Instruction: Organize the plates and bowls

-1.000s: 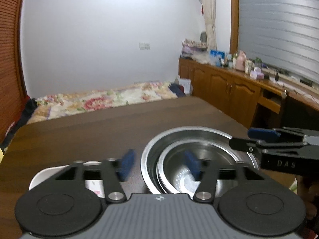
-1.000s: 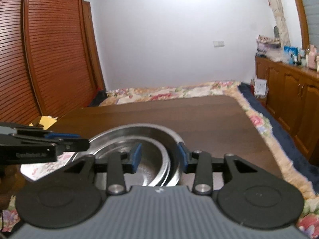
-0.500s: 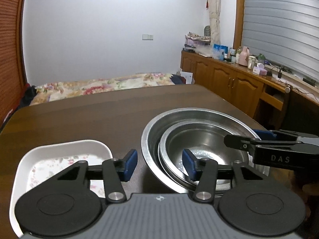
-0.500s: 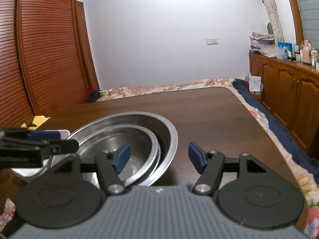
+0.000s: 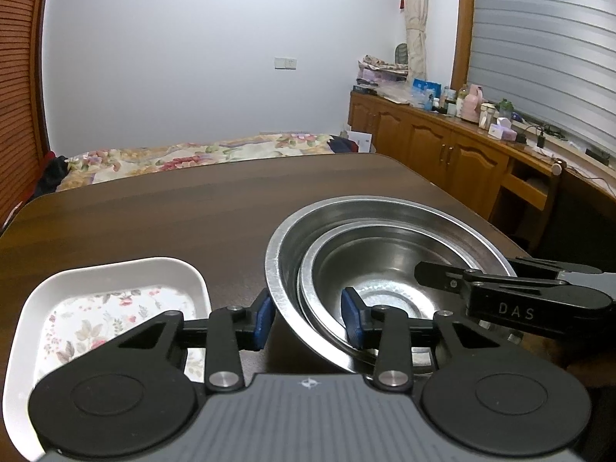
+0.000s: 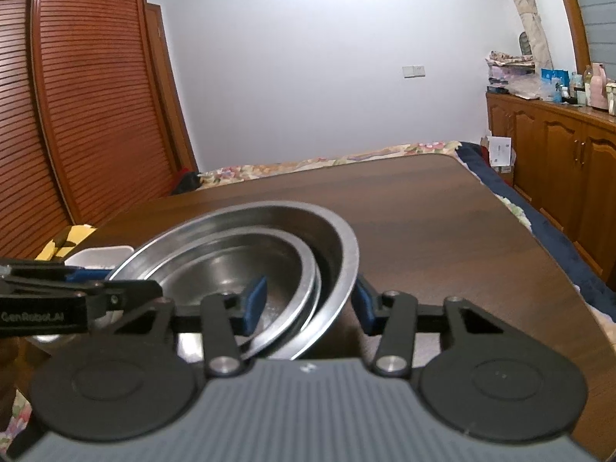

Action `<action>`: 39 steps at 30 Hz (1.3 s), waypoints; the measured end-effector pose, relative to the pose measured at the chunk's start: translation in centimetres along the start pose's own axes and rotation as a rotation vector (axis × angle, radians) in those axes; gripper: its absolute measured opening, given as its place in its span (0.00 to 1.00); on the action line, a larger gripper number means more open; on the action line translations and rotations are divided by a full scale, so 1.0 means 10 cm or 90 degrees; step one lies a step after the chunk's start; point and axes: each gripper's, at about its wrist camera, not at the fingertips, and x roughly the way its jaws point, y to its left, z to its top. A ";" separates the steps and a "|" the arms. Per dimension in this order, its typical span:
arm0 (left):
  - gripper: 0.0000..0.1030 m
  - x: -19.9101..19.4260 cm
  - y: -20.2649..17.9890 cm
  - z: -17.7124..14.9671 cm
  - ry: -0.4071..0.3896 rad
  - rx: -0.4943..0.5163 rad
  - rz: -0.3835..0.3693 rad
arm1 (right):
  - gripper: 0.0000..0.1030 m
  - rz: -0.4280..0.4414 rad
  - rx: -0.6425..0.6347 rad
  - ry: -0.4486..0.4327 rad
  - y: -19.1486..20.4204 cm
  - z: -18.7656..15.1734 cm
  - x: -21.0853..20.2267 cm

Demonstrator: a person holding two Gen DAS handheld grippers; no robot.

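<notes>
A large steel bowl (image 5: pixel 385 208) stands on the dark wooden table (image 5: pixel 173 211) with smaller steel bowls (image 5: pixel 385 261) nested inside it. My left gripper (image 5: pixel 306 317) is open, its blue pads straddling the near left rim of the stack. My right gripper (image 6: pixel 310 304) is open and straddles the right rim of the large bowl (image 6: pixel 338 254); the nested bowls (image 6: pixel 231 265) lie inside. A white rectangular plate with a flower pattern (image 5: pixel 107 300) lies left of the bowls. Each gripper shows in the other's view.
A bed with a floral cover (image 5: pixel 192 154) lies beyond the table's far edge. Wooden cabinets with bottles on top (image 5: pixel 462 142) run along the right wall. Louvred wooden doors (image 6: pixel 77 115) stand to the left.
The right gripper opened, pulled back, then moved in around the large bowl's right rim. The left gripper shifted right so its pads straddle the left rim. The bowls stayed on the table.
</notes>
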 end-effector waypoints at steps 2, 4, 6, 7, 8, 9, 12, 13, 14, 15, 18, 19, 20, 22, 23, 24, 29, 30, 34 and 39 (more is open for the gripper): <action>0.39 0.02 0.01 0.00 0.000 0.002 0.000 | 0.41 0.005 0.004 0.000 -0.01 -0.01 0.01; 0.39 0.02 0.02 0.01 0.001 0.001 -0.002 | 0.37 0.012 0.013 -0.002 -0.04 0.00 0.01; 0.38 0.03 0.02 0.01 0.000 -0.001 0.001 | 0.33 0.016 0.020 -0.002 -0.05 0.00 0.02; 0.37 0.03 0.00 0.01 0.000 -0.003 0.002 | 0.30 0.019 0.020 -0.003 -0.04 0.00 0.03; 0.36 0.03 0.00 0.00 0.001 -0.007 0.002 | 0.30 0.015 0.018 -0.005 -0.03 0.00 0.02; 0.35 0.03 0.00 0.01 0.003 -0.011 0.002 | 0.30 0.013 0.018 -0.006 -0.02 0.00 0.01; 0.33 0.00 0.00 0.03 0.001 -0.015 0.002 | 0.30 0.014 0.027 -0.010 -0.02 0.01 -0.02; 0.33 -0.01 0.00 0.04 -0.001 -0.014 0.004 | 0.30 0.014 0.027 -0.009 -0.02 0.01 -0.02; 0.33 -0.03 0.00 0.05 -0.004 -0.014 0.004 | 0.30 0.015 0.028 -0.010 -0.03 0.02 -0.02; 0.33 -0.06 0.02 0.05 -0.006 -0.015 0.003 | 0.29 0.015 0.028 -0.011 -0.03 0.03 -0.03; 0.33 -0.13 0.02 0.10 -0.015 -0.014 0.003 | 0.29 0.019 0.028 -0.019 -0.01 0.07 -0.06; 0.33 -0.15 0.02 0.12 -0.018 -0.012 0.003 | 0.29 0.020 0.029 -0.022 0.00 0.09 -0.07; 0.33 -0.18 0.02 0.13 -0.022 -0.011 0.002 | 0.29 0.021 0.028 -0.026 0.01 0.10 -0.08; 0.33 -0.24 0.03 0.16 -0.031 -0.011 0.000 | 0.29 0.021 0.025 -0.032 0.02 0.13 -0.10; 0.33 -0.27 0.04 0.17 -0.034 -0.011 -0.001 | 0.29 0.022 0.024 -0.035 0.03 0.14 -0.11; 0.33 -0.30 0.05 0.19 -0.039 -0.011 -0.002 | 0.29 0.024 0.025 -0.038 0.05 0.16 -0.13; 0.33 -0.44 0.10 0.21 -0.048 -0.019 0.000 | 0.29 0.036 0.029 -0.049 0.10 0.25 -0.17; 0.33 -0.46 0.12 0.21 -0.051 -0.022 -0.001 | 0.29 0.037 0.028 -0.050 0.11 0.27 -0.17; 0.33 -0.59 0.19 0.20 -0.062 -0.026 -0.002 | 0.29 0.051 0.037 -0.053 0.16 0.32 -0.18; 0.33 -0.72 0.29 0.22 -0.075 -0.033 0.009 | 0.29 0.072 0.032 -0.059 0.25 0.34 -0.17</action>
